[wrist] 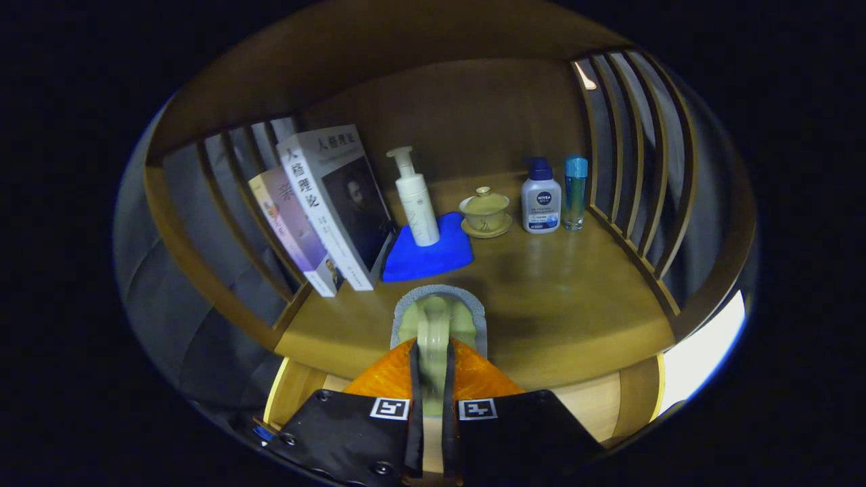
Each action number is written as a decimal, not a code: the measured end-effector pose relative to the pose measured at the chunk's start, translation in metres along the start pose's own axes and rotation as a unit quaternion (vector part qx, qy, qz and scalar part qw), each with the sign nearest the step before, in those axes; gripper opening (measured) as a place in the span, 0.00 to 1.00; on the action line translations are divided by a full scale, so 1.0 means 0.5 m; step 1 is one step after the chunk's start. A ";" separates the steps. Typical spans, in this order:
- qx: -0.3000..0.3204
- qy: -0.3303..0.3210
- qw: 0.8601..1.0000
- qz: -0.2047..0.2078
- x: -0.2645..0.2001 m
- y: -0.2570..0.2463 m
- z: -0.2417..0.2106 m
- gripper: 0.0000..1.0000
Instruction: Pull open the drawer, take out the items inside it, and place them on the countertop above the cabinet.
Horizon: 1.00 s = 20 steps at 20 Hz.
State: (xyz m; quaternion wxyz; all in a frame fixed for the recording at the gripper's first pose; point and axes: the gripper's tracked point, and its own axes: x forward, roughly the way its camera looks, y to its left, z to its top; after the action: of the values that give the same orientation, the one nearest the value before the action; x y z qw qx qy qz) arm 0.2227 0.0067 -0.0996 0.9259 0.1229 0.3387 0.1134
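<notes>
The gripper [431, 406] sits nearest, its two fingers pressed in on the handle of a pale green cup [436, 323], pinching it from both sides; the cup hangs over the front edge of the wooden bench [568, 304] above the open drawer [595, 406], whose light wood interior shows below the fingers; beyond the cup lies a blue cloth [426, 260] with a white pump bottle [414, 197] standing on it; left of these, two books [325, 210] lean against the slatted side; further right stand a lidded tea bowl [485, 211] on its saucer, a white lotion bottle [541, 197] and a slim blue bottle [575, 193].
</notes>
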 end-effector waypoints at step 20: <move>0.097 -0.047 0.994 -0.004 0.162 -0.046 0.054 0.41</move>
State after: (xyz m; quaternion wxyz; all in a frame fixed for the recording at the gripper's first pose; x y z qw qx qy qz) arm 0.3036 0.0046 -0.1350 0.9251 0.2160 0.3044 0.0698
